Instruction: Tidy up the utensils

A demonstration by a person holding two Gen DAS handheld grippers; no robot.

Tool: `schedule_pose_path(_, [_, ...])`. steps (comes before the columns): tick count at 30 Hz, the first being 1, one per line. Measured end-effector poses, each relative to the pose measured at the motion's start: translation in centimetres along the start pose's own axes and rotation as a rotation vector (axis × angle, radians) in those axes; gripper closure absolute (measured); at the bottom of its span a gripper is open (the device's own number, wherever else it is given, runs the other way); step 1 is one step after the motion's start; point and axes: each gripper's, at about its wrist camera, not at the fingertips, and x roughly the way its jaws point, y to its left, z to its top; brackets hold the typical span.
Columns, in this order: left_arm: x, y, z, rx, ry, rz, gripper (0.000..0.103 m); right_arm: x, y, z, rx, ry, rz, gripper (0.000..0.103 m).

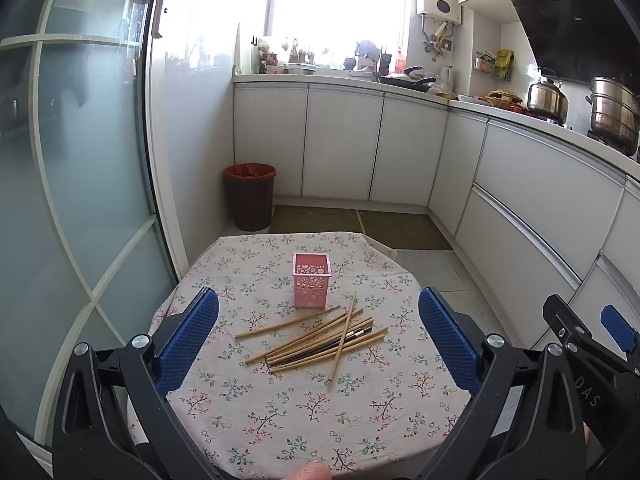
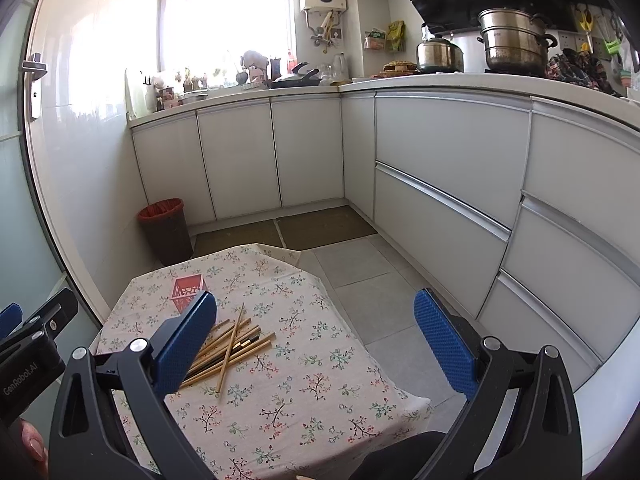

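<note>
Pink holder (image 1: 311,286): empty. Chopsticks (image 1: 320,340): all piled loose just before it on surface (image 1: 280,420). Left gripper (image 1: 318,344), right gripper (image 2: 316,344): jaws wide, holding nothing. 0 sorted.

The right gripper (image 2: 316,340) hangs wide open above the floral-clothed table (image 2: 304,400); a loose pile of chopsticks (image 2: 230,346) lies left, the pink holder (image 2: 185,289) farther back, the left gripper (image 2: 36,332) at the left edge

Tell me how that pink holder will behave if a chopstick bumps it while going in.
The pink perforated holder is likely light: thin cut-out walls, apparently empty. Standing tall and narrow on the floral tablecloth, it may tip or slide. The left hand-held gripper is open and could steady it.
</note>
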Motion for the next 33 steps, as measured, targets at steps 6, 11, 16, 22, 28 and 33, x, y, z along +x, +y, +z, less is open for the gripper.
schedule_pose_path(6, [0.04, -0.01, -0.05, 0.000, 0.003, -0.002, 0.007, 0.03, 0.12, -0.13, -0.002, 0.002, 0.000, 0.007])
schedule_pose_path(11, [0.06, 0.01, -0.19, -0.006, 0.005, -0.003, 0.007, 0.08, 0.23, -0.12, -0.001, 0.003, 0.001, 0.007])
schedule_pose_path(16, [0.16, 0.27, -0.40, -0.013, 0.008, -0.003, 0.007, 0.14, 0.12, -0.24, 0.003, 0.009, 0.005, 0.007])
schedule_pose_path(22, [0.25, 0.44, -0.34, -0.012, 0.012, -0.005, 0.007, 0.03, 0.05, -0.31, 0.005, 0.008, 0.005, 0.007])
schedule_pose_path(28, [0.25, 0.49, -0.33, -0.012, 0.012, -0.006, 0.007, -0.06, -0.01, -0.21, 0.008, 0.011, 0.005, 0.007])
schedule_pose_path(33, [0.28, 0.45, -0.31, -0.012, 0.014, -0.007, 0.007, -0.05, -0.03, -0.22, 0.007, 0.011, 0.005, 0.007])
